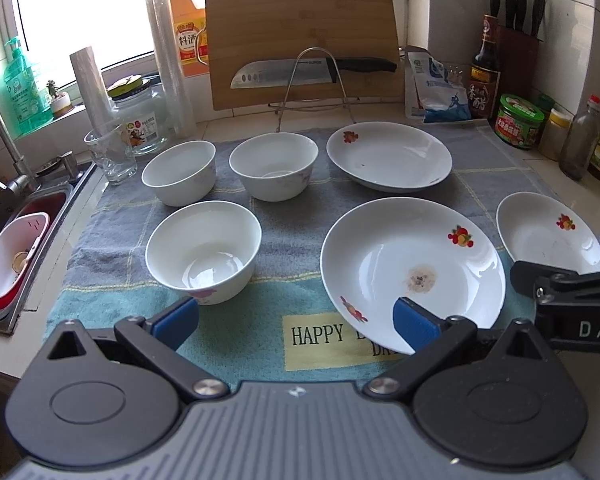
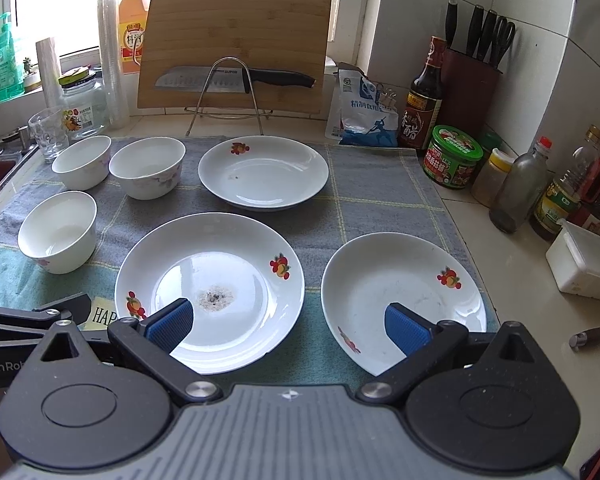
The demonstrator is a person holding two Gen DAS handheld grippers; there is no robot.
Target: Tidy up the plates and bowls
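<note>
Three white bowls and three white fruit-print plates lie apart on a grey-and-teal towel point(image 1: 284, 240). The near bowl point(image 1: 203, 250) sits front left, with two bowls point(image 1: 179, 171) point(image 1: 274, 165) behind it. A stained plate point(image 1: 412, 268) is at front centre, a plate point(image 1: 389, 156) is behind it, and a smaller plate point(image 1: 548, 232) is at the right. My left gripper point(image 1: 296, 322) is open and empty above the towel's front edge. My right gripper point(image 2: 288, 326) is open and empty, with its fingers over the stained plate point(image 2: 210, 288) and the smaller plate point(image 2: 404, 300).
A sink point(image 1: 16, 236) with a white-and-pink basket lies at the left. A glass point(image 1: 110, 152), a jar and a cutting board point(image 1: 300, 40) with a knife on a wire rack stand behind. Bottles, jars and a knife block point(image 2: 472, 88) line the right wall. A white box point(image 2: 588, 264) is at the right.
</note>
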